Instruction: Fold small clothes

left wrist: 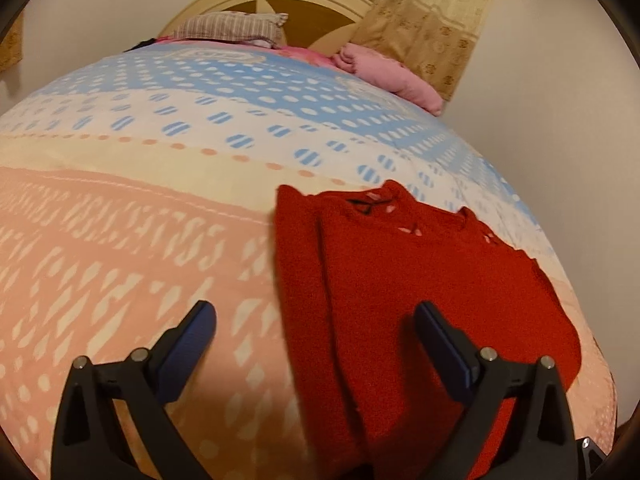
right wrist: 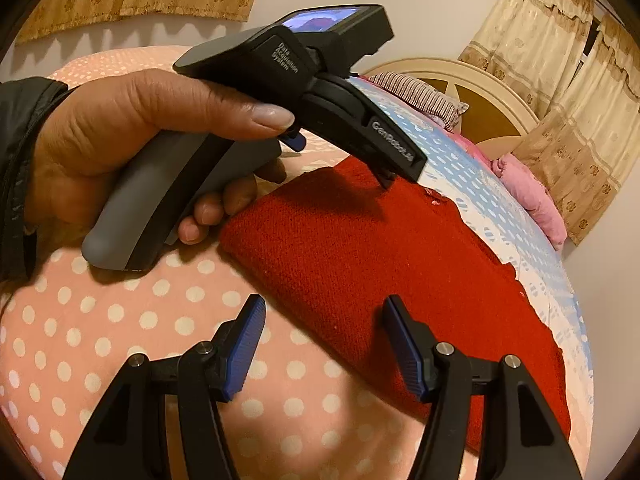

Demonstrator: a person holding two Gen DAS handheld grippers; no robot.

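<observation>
Both tongs gape empty over the bed: left tongs straddle the red sweater's near-left edge, its length running ahead; right tongs straddle another edge.

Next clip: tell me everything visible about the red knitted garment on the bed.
The red knitted garment is a small fuzzy sweater lying flat on the patterned bedspread, already folded lengthwise, with a layered fold edge along one side. Small cut-out or stitched details sit near its far end. Both the left gripper and the right gripper hover open over its near edge; whether the left gripper's tip, seen from the right wrist, touches the fabric cannot be told.
</observation>
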